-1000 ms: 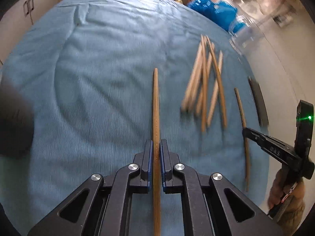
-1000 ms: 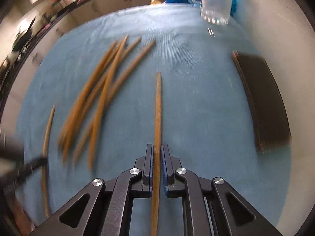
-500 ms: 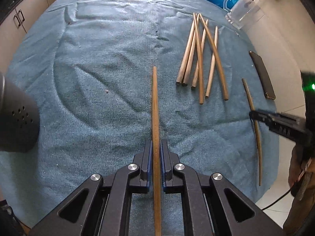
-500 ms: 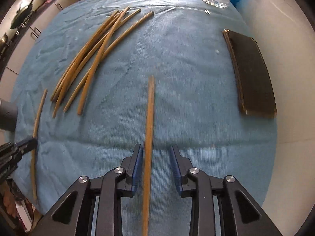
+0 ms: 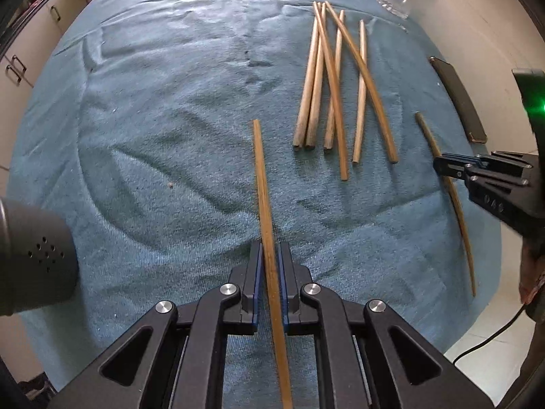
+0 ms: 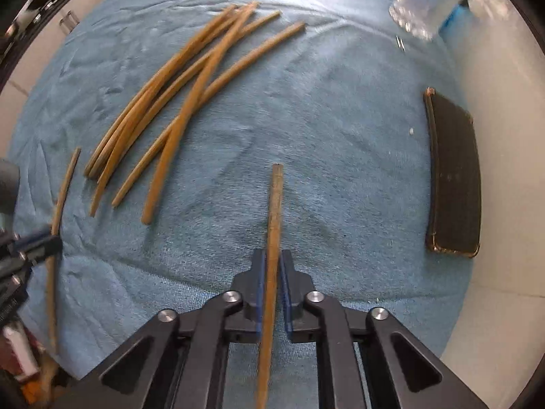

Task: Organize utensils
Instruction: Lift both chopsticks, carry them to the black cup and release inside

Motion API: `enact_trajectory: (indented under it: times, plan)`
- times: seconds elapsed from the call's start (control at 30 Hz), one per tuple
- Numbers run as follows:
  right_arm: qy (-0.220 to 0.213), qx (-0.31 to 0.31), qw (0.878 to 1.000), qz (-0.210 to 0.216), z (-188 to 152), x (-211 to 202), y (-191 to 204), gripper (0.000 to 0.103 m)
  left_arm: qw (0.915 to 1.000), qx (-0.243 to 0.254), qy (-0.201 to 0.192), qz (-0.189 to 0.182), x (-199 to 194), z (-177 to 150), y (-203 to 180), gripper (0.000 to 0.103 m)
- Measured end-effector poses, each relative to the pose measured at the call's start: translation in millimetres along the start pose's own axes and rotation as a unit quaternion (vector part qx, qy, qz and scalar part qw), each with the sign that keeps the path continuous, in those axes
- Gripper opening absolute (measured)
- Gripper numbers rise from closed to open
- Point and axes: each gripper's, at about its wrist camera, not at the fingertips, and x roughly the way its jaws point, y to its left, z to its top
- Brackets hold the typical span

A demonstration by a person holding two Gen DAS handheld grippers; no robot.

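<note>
On the table (image 5: pixel 483 34), over a blue towel (image 5: pixel 170 119) that covers most of it, we hold a gripper in each hand, both pointing steeply down at the cloth. Our left gripper (image 5: pixel 270 255) is clamped on a single wooden chopstick (image 5: pixel 264 187), which runs between the blue pads and reaches forward over the towel. Our right gripper (image 6: pixel 271 262) is likewise closed on its own chopstick (image 6: pixel 276 204), the stick passing straight between its pads with its blunt end out ahead. In the left wrist view the right gripper shows from the side at the right edge, its tips pressed on that same stick (image 5: pixel 456 201). A loose pile of chopsticks (image 5: pixel 332 85) lies on the towel ahead and between the two grippers, six or so, crossing one another at shallow angles. A dark flat case (image 6: pixel 454 177) rests at the towel's right edge, well apart from the pile. A clear glass mug (image 6: pixel 425 3) stands at the far right corner, beside something bright blue. A grey rounded object (image 5: pixel 34 255) sits at the left edge of the left wrist view.
</note>
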Motion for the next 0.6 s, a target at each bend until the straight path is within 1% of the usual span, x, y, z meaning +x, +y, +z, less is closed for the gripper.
enact_trajectory:
  times: [0.03, 0.1, 0.2, 0.33, 0.43, 0.47, 0.5, 0.53, 0.6]
  plan:
    - [-0.007, 0.001, 1.000, -0.001, -2, 0, 2, 0.008, 1.0000, 0.002, -0.007, -0.005, -1, -1, 1, 0.007]
    - [-0.022, 0.013, 1.000, 0.010, -8, -2, -1, 0.008, 0.9993, -0.015, -0.028, -0.022, -4, -9, 8, 0.007]
    - [-0.051, 0.033, 0.998, 0.020, -31, -14, -17, 0.007, 0.9977, -0.030, -0.054, -0.029, -15, -29, 18, 0.007]
    - [-0.106, 0.050, 0.992, 0.047, -56, -42, -23, 0.008, 0.9925, -0.030, -0.109, -0.046, -39, -55, 17, 0.007]
    - [-0.151, 0.055, 0.985, 0.063, -75, -72, -23, 0.008, 0.9858, -0.022, -0.156, -0.058, -59, -73, 12, 0.007]
    - [-0.165, 0.056, 0.982, 0.069, -81, -80, -21, 0.008, 0.9817, -0.018, -0.178, -0.064, -68, -81, 10, 0.007]
    - [-0.178, 0.057, 0.980, 0.072, -83, -84, -17, 0.008, 0.9791, -0.016, -0.192, -0.067, -73, -85, 8, 0.007]
    - [-0.191, 0.056, 0.977, 0.075, -91, -94, -15, 0.008, 0.9752, -0.014, -0.210, -0.068, -81, -90, 8, 0.007]
    - [-0.216, 0.055, 0.971, 0.088, -97, -107, -8, 0.008, 0.9677, -0.014, -0.244, -0.063, -93, -100, 5, 0.007]
